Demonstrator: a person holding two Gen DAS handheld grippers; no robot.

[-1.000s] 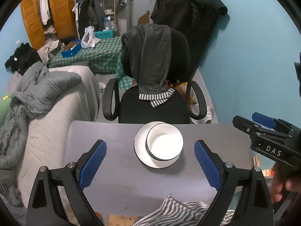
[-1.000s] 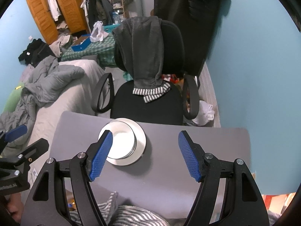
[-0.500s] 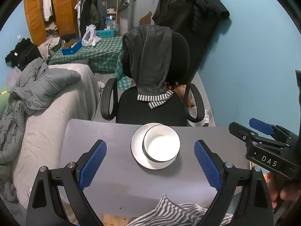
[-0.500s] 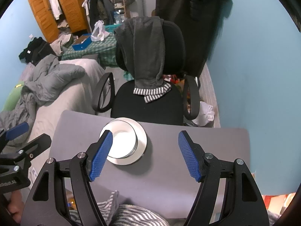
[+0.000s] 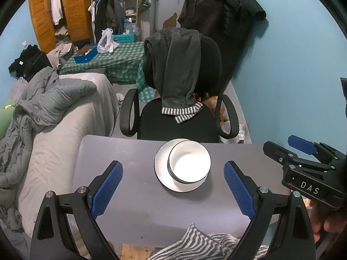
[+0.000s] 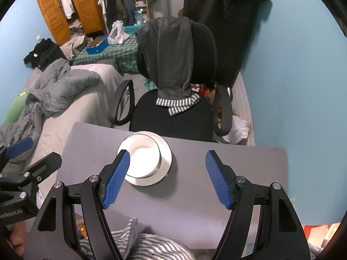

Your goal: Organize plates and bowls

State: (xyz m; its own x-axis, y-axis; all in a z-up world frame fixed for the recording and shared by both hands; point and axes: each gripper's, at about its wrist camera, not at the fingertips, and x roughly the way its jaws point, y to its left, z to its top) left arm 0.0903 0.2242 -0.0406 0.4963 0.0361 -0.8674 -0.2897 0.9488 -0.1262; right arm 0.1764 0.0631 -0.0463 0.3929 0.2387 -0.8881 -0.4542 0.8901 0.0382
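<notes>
White bowls (image 5: 189,162) sit nested in a stack on a white plate (image 5: 161,173) near the far edge of a grey table (image 5: 134,195). My left gripper (image 5: 173,188) hovers above the table, jaws wide open, with the stack seen between the blue pads (image 5: 107,189) and well below them. In the right wrist view the bowls (image 6: 144,158) and plate (image 6: 166,158) lie left of centre, partly behind the left blue pad (image 6: 117,176). My right gripper (image 6: 168,177) is open and holds nothing. Each gripper shows at the edge of the other's view.
A black office chair (image 5: 180,117) with a dark hoodie draped over it stands just beyond the table's far edge. A bed with a grey duvet (image 5: 49,108) lies to the left. The blue wall (image 5: 292,75) is on the right. A striped cloth (image 5: 199,244) lies at the near edge.
The left wrist view has drifted slightly, so the stack appears a little lower and more centred. Both grippers stay open, and the dishes have not moved.
</notes>
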